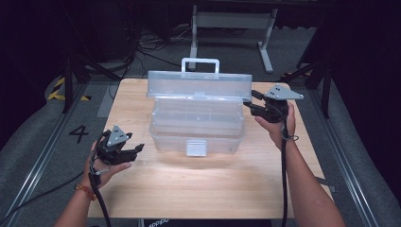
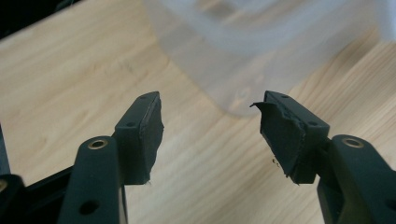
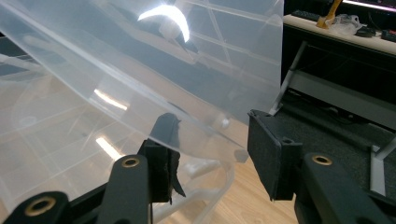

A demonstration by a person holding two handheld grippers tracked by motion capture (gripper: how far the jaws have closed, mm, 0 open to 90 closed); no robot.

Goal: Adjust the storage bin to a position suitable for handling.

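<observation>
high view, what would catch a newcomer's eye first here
A big clear plastic box sits mid-table with its lid raised. The right gripper is at the lid's right edge, jaws open around it. The left gripper hangs open over the wooden table, near the box's front left corner.

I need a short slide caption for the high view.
Clear plastic box with raised lid on wooden table; right gripper at lid's edge, left gripper open nearby.
</observation>
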